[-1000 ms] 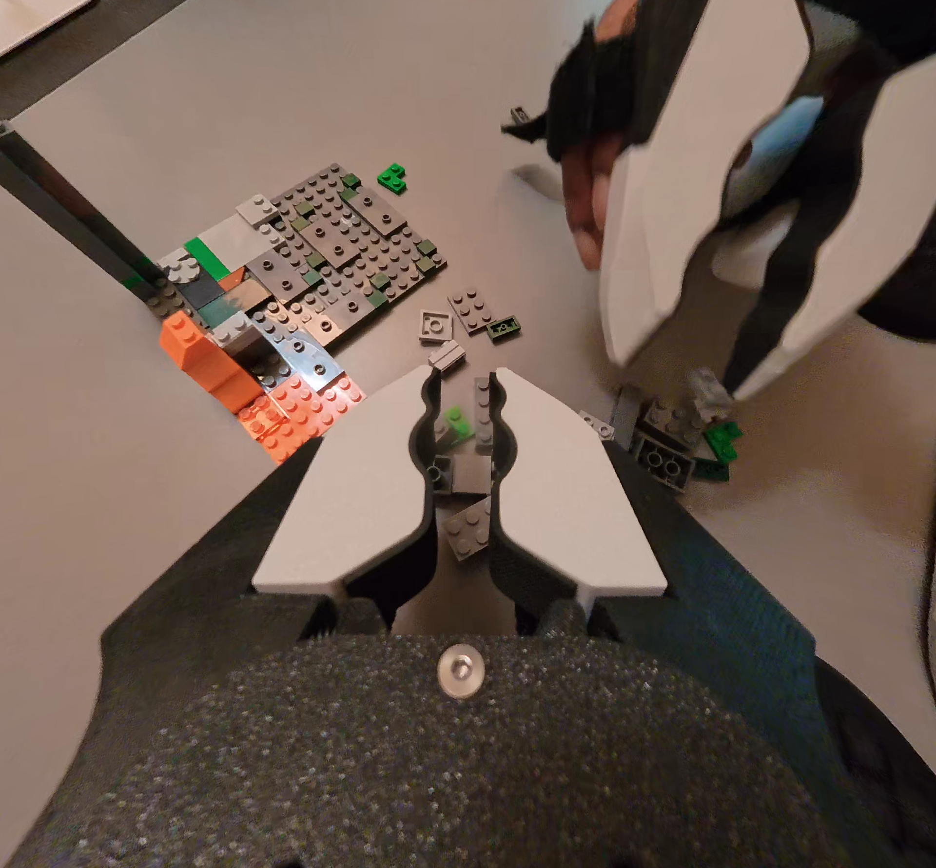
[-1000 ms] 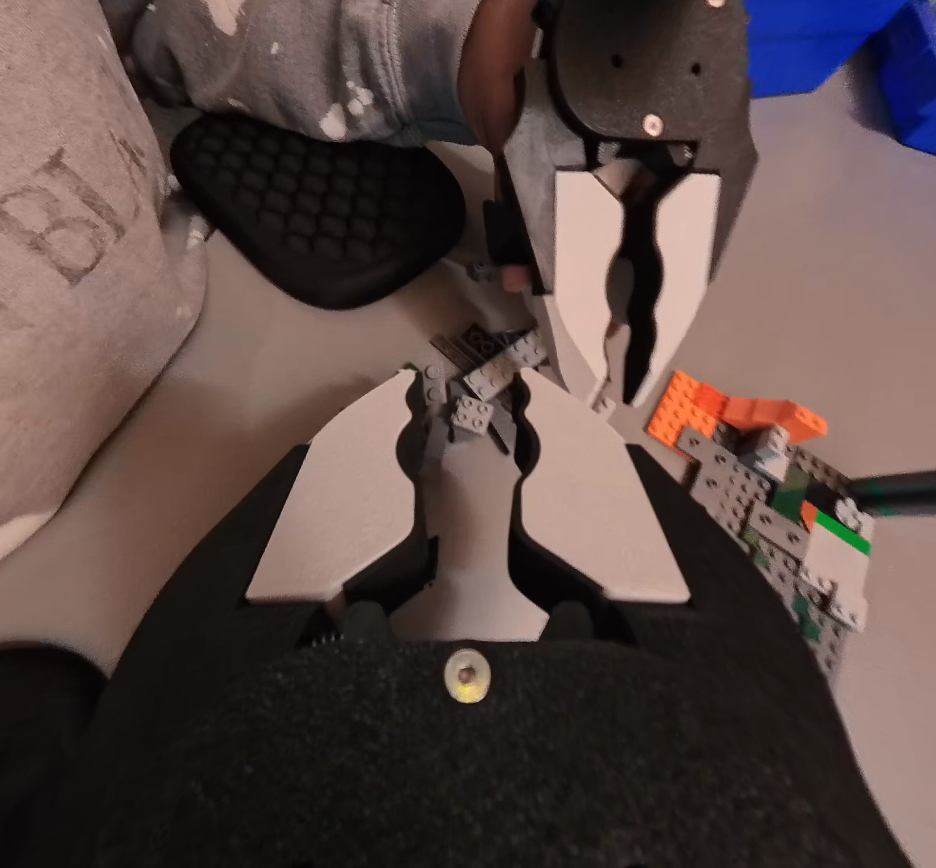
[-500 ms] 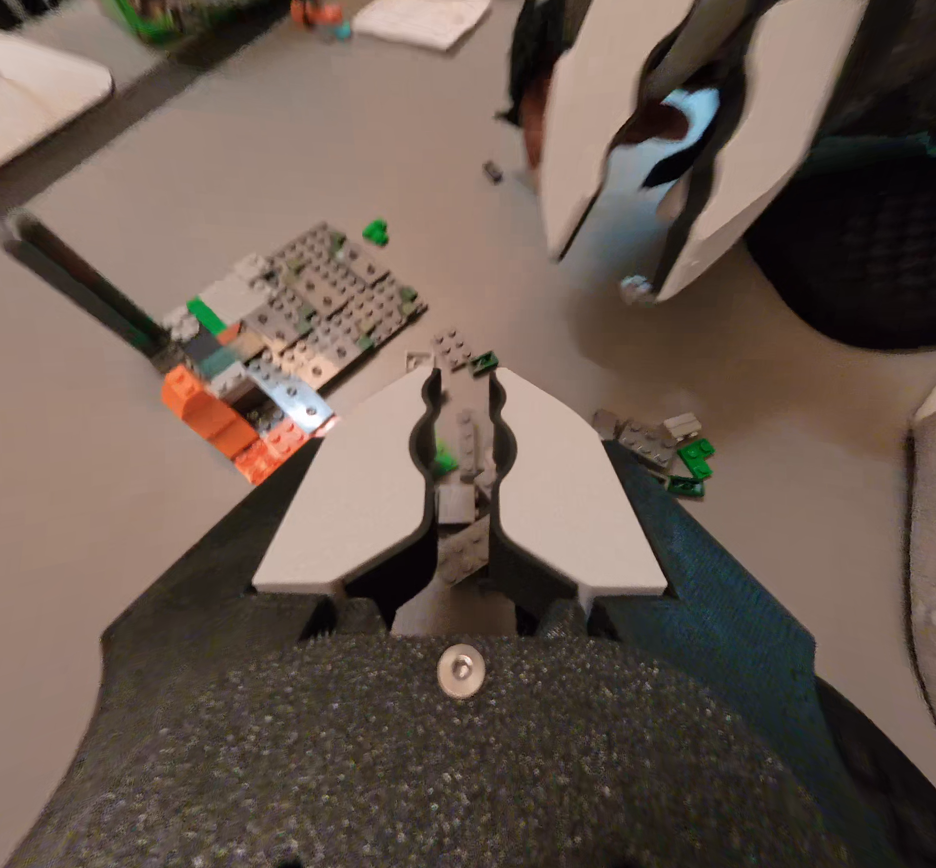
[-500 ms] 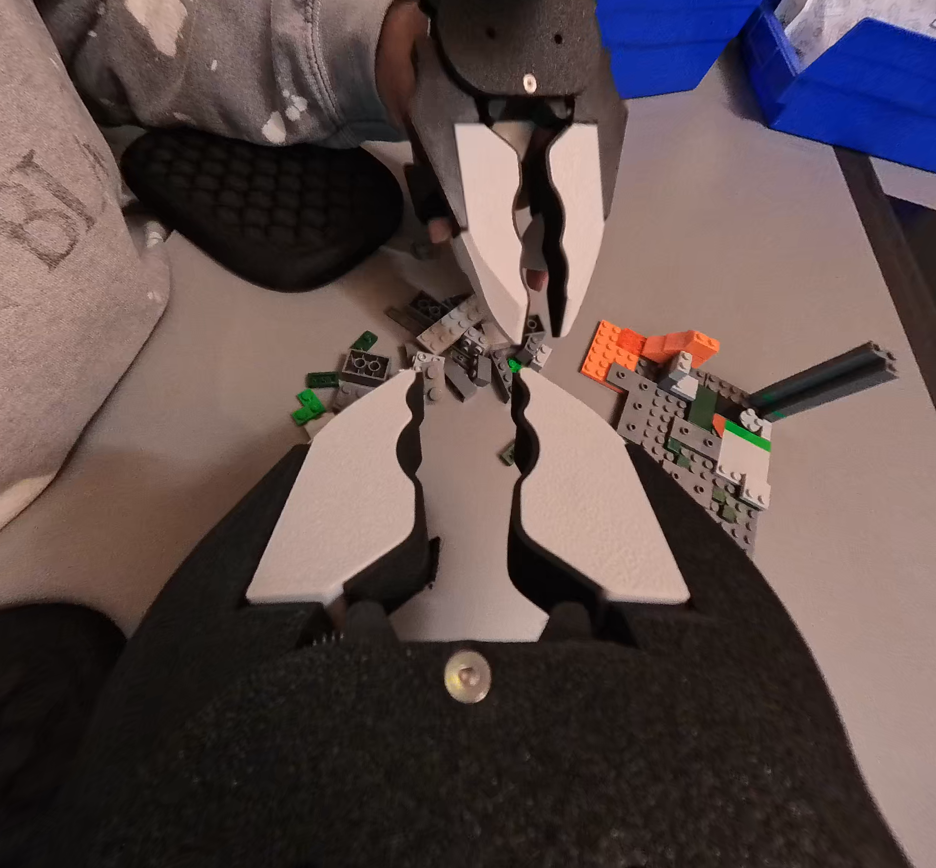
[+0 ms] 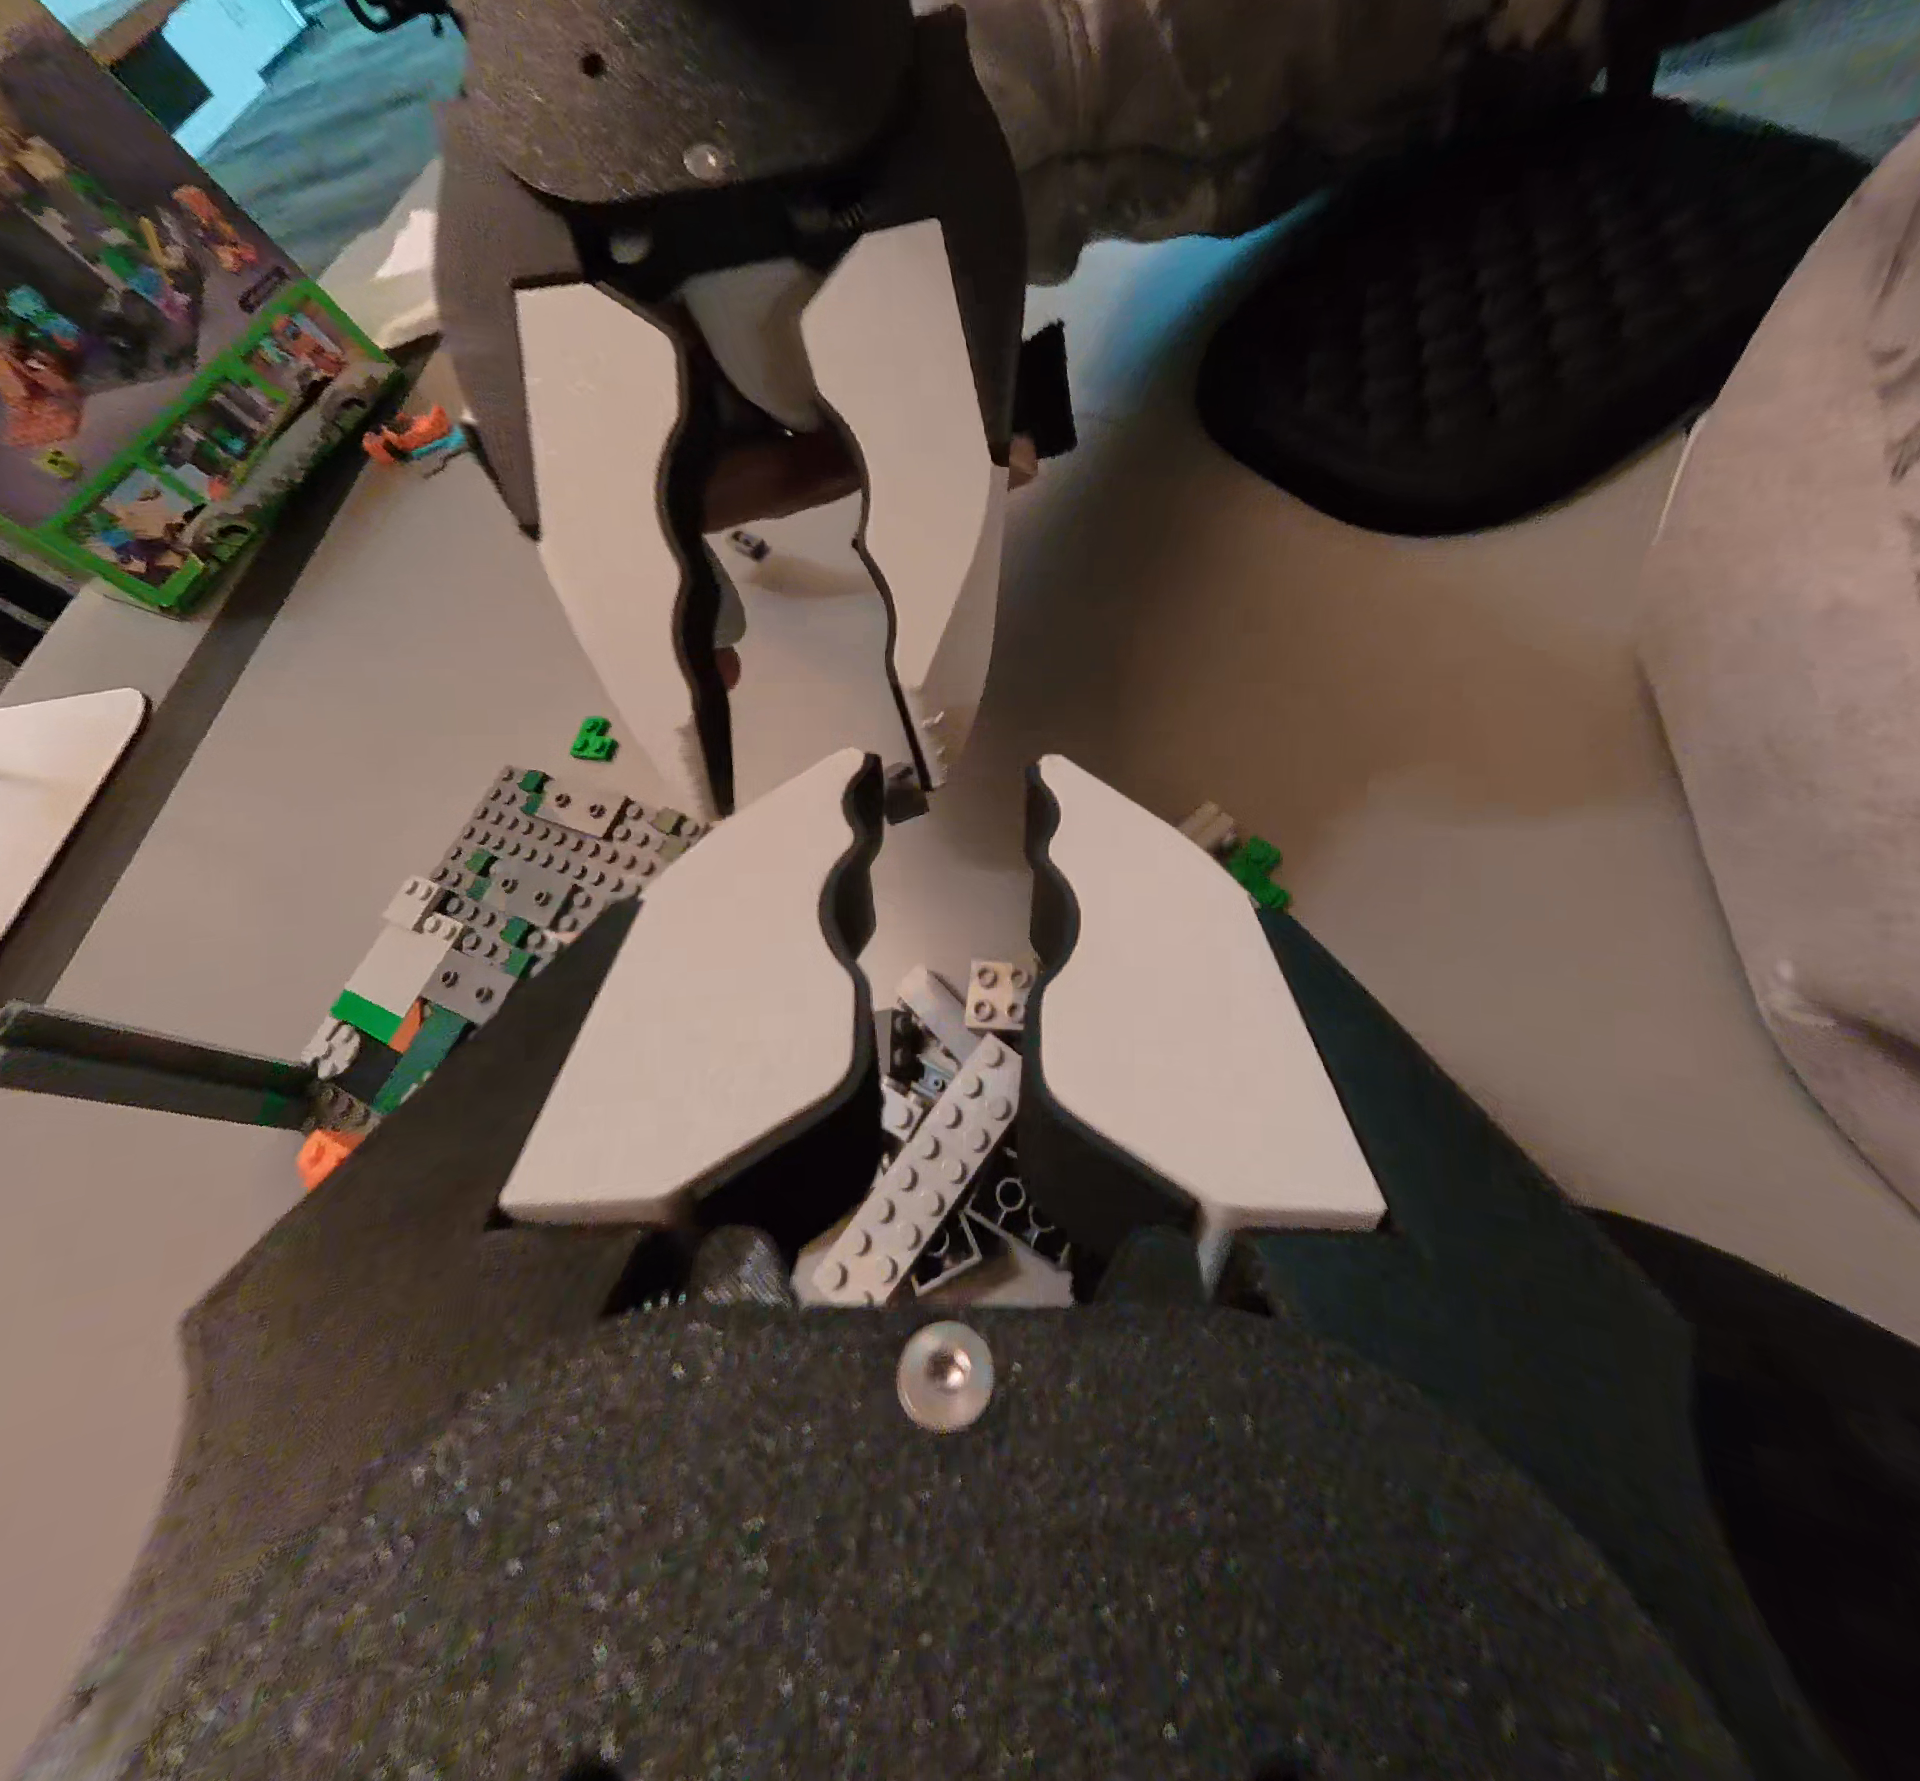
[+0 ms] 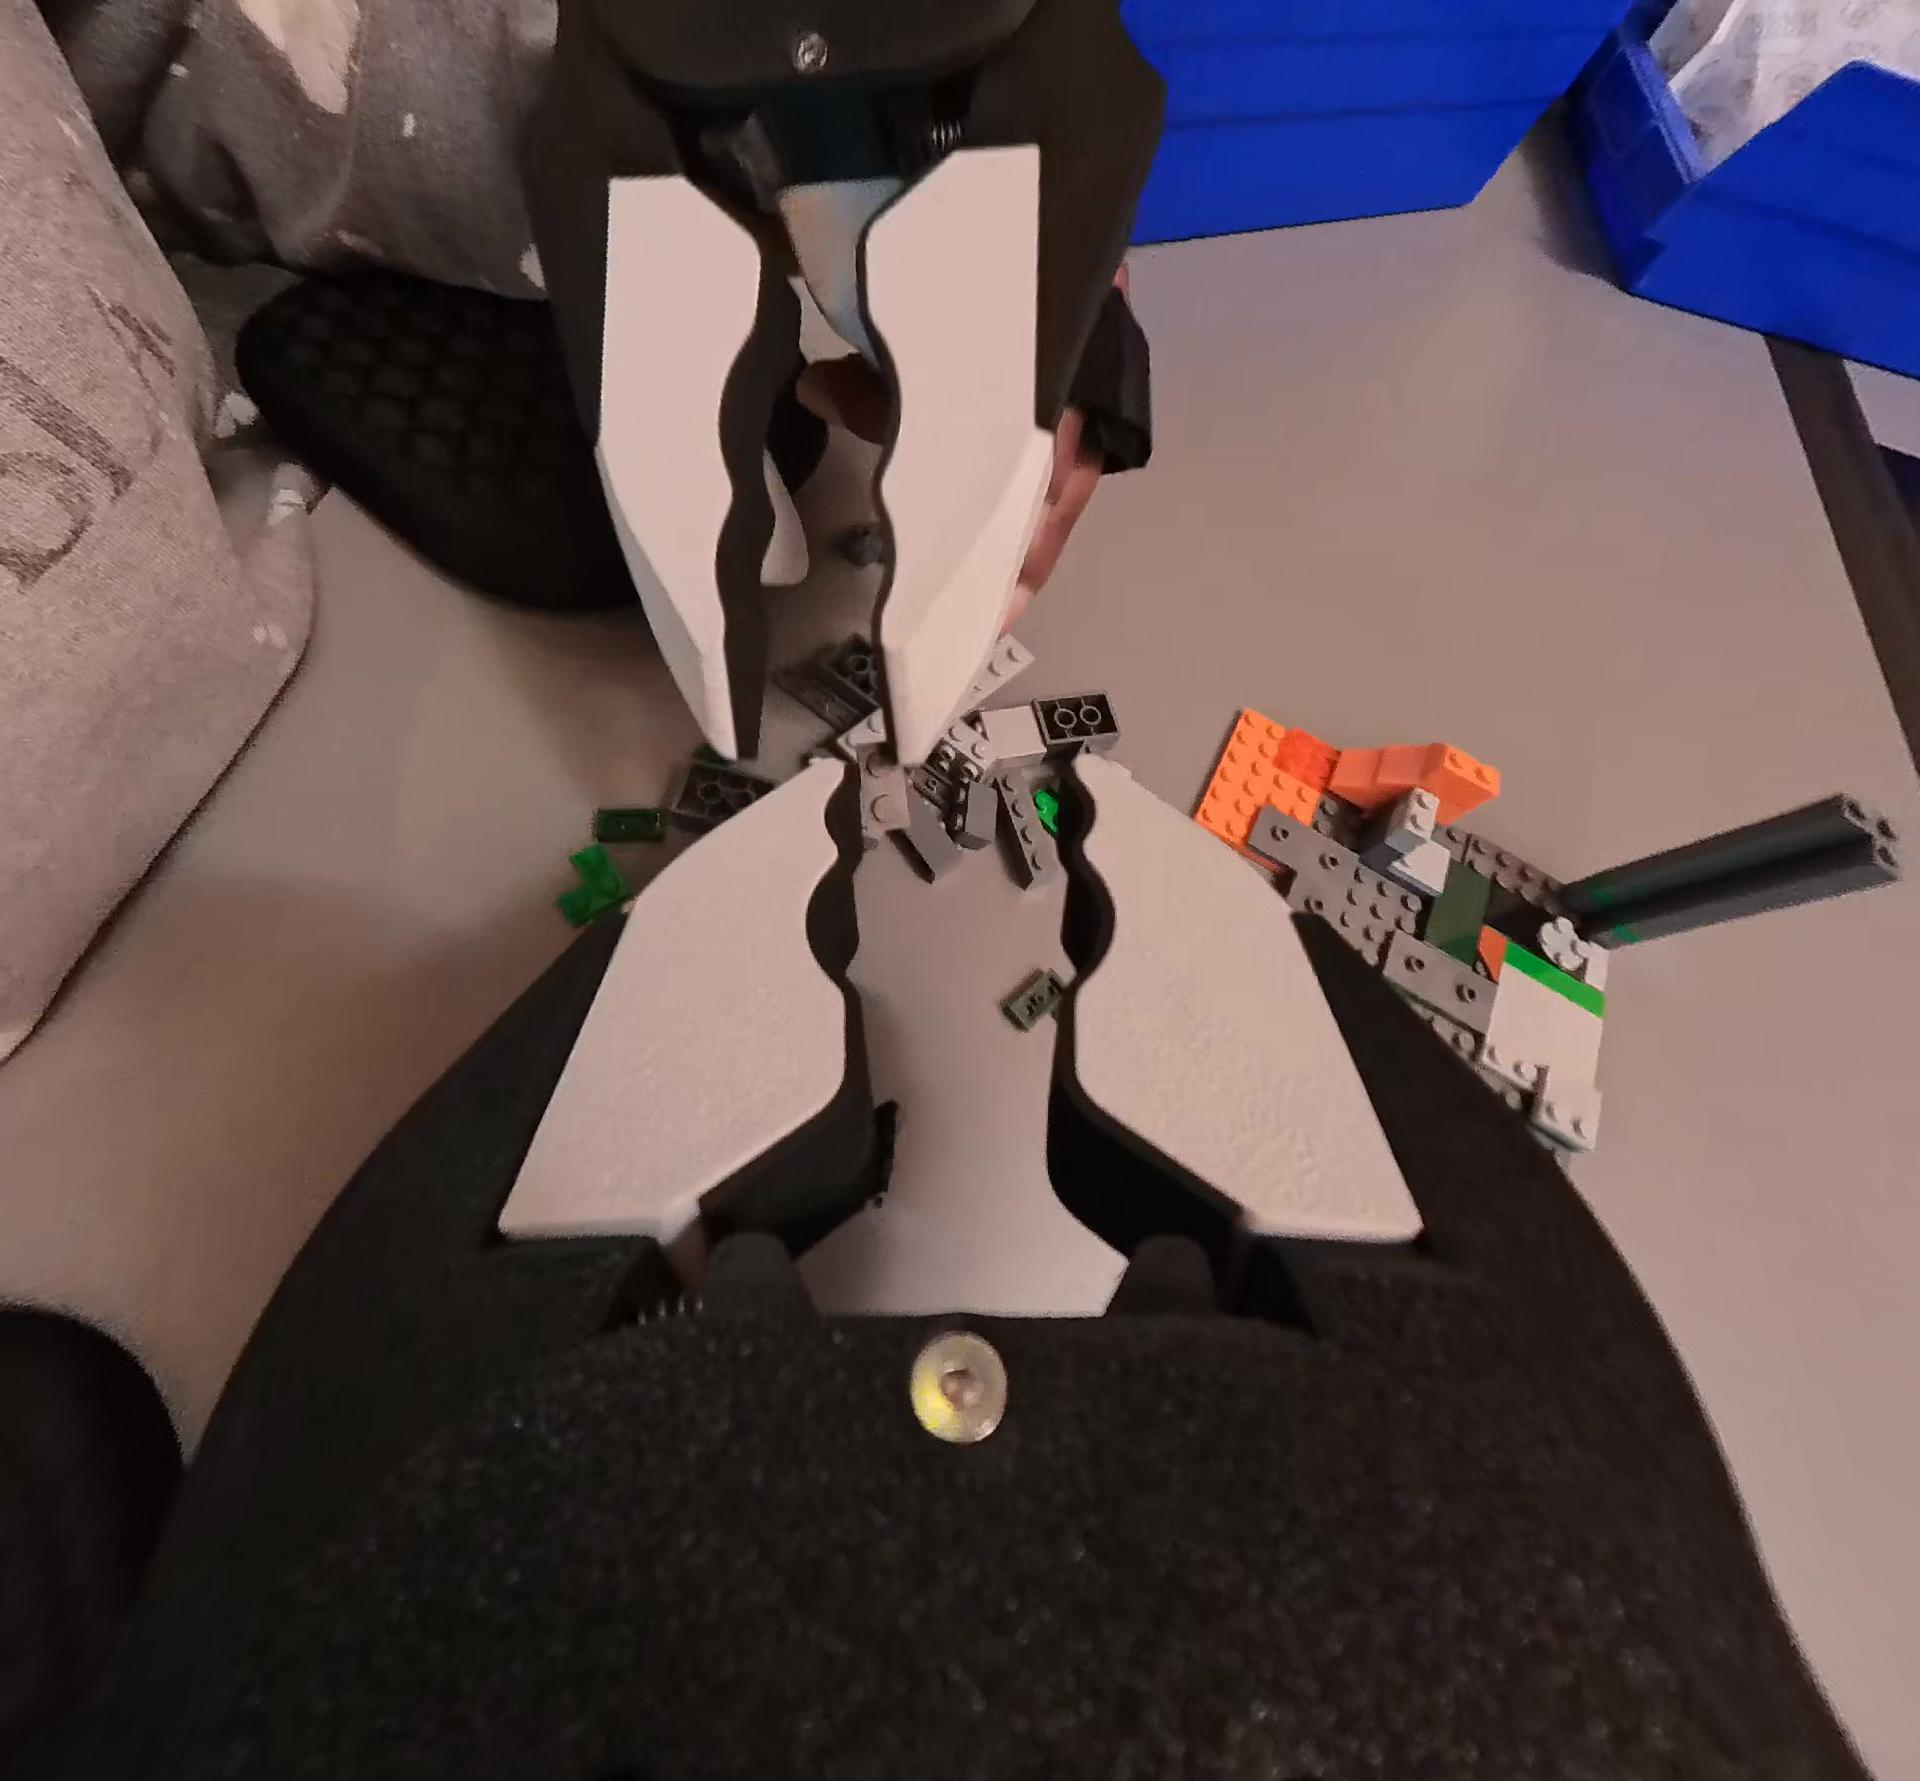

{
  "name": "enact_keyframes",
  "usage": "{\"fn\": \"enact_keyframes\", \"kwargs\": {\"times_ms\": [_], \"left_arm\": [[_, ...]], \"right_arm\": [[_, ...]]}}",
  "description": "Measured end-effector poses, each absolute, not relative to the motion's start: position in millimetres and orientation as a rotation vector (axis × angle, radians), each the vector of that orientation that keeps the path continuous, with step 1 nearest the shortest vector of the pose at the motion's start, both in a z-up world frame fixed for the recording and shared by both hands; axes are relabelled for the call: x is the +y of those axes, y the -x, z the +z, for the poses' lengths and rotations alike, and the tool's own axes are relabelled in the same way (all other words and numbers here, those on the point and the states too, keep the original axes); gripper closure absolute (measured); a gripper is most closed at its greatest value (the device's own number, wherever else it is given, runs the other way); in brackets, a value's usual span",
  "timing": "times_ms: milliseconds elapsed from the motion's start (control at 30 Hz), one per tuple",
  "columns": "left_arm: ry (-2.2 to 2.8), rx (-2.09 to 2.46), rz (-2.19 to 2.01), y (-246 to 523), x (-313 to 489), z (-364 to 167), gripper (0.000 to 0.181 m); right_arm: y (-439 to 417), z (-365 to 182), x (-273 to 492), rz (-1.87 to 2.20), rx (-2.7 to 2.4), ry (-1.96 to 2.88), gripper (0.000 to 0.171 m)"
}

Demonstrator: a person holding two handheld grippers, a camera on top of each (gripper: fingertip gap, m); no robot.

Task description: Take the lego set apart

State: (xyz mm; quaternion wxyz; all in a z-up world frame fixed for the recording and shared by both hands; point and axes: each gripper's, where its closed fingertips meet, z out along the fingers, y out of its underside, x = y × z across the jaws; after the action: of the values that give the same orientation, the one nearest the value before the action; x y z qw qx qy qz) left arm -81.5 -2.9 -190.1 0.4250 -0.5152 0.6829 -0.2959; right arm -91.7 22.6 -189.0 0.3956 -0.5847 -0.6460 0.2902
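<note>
Moved since half a second ago: left gripper (image 5: 951, 775) spread wider and brought tip to tip with right gripper (image 6: 956, 786), directly above the pile of loose bricks (image 6: 966, 801). Both claws parted, clamping nothing. Half-stripped lego set (image 6: 1403, 910) lying flat on the table (image 6: 1403, 536), just right of the pile, orange plates and long dark beam (image 6: 1725, 864) attached. Blue bins (image 6: 1351, 17) well behind. Seemingly between pulls. Next, probably: shift over to the set, pin its base with one claw, close the other on a plate edge, pry upward.
</note>
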Motion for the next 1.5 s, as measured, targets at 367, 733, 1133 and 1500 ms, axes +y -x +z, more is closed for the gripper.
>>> {"fn": "enact_keyframes", "kwargs": {"times_ms": [367, 733, 1133, 1500], "left_arm": [[1.361, 1.727, -0.587, 91.5, 16.1, -205.2, 0.175], [1.488, 1.549, -0.545, 99.1, 45.2, -197.8, 0.176], [1.506, 1.558, -0.547, 94.6, 45.0, -202.9, 0.176], [1.54, 1.51, -0.558, 96.9, 51.6, -201.8, 0.176]], "right_arm": [[91.2, -187.6, 27.7, 0.741, -1.622, 1.481, 0.134], [-18.6, -203.3, 67.0, 0.504, -1.522, 1.772, 0.137], [-91.6, -251.3, 75.6, 0.397, -1.454, 2.001, 0.142], [-68.6, -263.7, 80.3, 0.6, -1.5, 2.047, 0.154]]}}
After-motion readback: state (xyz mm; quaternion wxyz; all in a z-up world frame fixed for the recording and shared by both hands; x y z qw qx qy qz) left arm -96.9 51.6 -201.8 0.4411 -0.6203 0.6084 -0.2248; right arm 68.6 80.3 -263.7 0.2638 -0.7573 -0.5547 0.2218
